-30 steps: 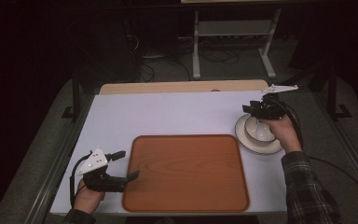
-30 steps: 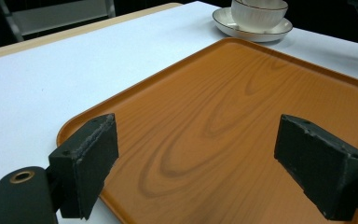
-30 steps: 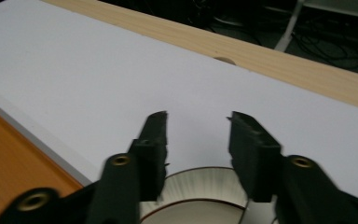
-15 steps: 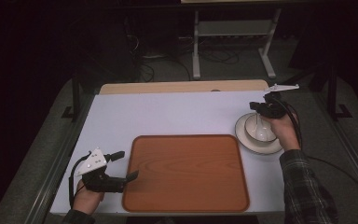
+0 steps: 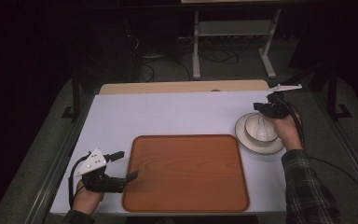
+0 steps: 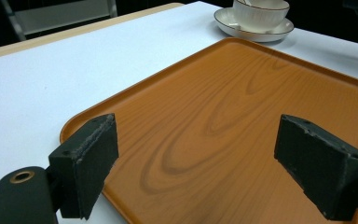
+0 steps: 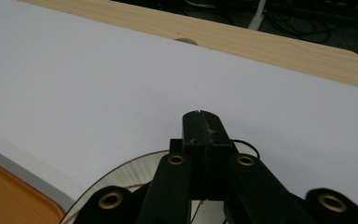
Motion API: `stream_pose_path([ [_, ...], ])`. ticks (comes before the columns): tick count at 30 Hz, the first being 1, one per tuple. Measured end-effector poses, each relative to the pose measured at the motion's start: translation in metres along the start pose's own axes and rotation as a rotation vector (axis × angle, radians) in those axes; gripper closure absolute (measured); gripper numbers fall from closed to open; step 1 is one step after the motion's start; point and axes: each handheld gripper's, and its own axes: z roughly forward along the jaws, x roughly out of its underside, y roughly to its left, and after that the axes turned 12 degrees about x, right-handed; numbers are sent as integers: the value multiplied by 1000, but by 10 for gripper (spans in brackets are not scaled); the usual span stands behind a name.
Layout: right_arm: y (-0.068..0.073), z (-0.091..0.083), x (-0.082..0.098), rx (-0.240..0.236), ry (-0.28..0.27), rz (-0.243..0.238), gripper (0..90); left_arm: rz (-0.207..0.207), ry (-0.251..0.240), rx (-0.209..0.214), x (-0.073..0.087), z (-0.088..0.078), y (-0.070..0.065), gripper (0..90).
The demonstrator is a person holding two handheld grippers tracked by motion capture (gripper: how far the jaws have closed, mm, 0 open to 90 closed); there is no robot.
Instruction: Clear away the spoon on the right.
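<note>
Altogether: one tray (image 5: 186, 172), one bowl (image 5: 260, 128) on one saucer (image 5: 247, 142); left claw (image 5: 123, 165) open, right claw (image 7: 204, 123) closed.

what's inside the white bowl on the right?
A white spoon stands in the bowl, which sits on a plate. The right gripper covers the handle's top; whether the shut fingers pinch it is hidden.

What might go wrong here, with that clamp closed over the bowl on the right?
1. The right gripper is shut above the bowl, seemingly at the white spoon inside; the hold itself isn't visible. A thin grip could let it slip and chip the bowl.
2. The bowl only rests on its saucer; a sideways tug may slide or tip it.
3. The left gripper, open, sits at the tray edge and could nudge it.
</note>
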Motion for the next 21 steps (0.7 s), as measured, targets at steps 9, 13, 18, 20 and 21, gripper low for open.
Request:
stream_pose_path([
  [9, -10, -5, 2, 14, 4, 19, 897, 0, 0, -2, 0, -1, 0, 129],
  [13, -14, -7, 5, 17, 22, 32, 896, 0, 3, -1, 1, 0, 0, 129],
  [18, -19, -11, 7, 38, 18, 28, 897, 0, 3, 1, 1, 0, 0, 129],
  [20, -23, -14, 10, 41, 16, 33, 897, 1, 3, 2, 1, 1, 0, 129],
  [21, -23, -14, 10, 41, 16, 33, 897, 1, 3, 2, 1, 1, 0, 129],
])
